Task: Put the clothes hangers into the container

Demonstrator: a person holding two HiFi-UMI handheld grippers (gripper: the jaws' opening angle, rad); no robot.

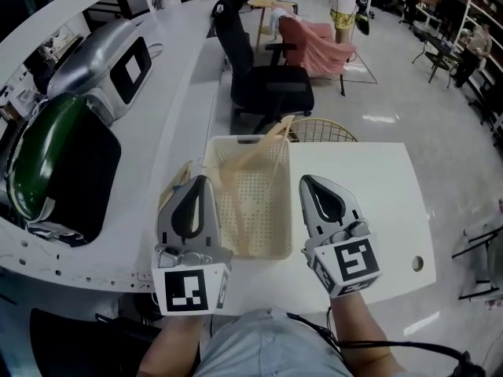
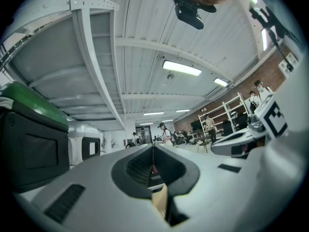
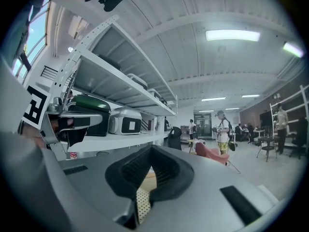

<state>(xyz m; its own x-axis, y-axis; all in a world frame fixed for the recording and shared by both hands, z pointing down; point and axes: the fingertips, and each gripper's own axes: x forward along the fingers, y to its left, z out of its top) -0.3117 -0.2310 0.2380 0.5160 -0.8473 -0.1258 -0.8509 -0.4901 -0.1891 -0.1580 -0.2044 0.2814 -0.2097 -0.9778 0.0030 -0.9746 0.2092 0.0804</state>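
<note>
We are in a large open lab or workshop hall. On the long white curved workbench sit a silver hard-shell equipment case and a green-lidded black case. Beside the bench stands a black swivel office chair. Beyond it are white metal storage racks and distant people, and above it ceiling strip lights.
</note>
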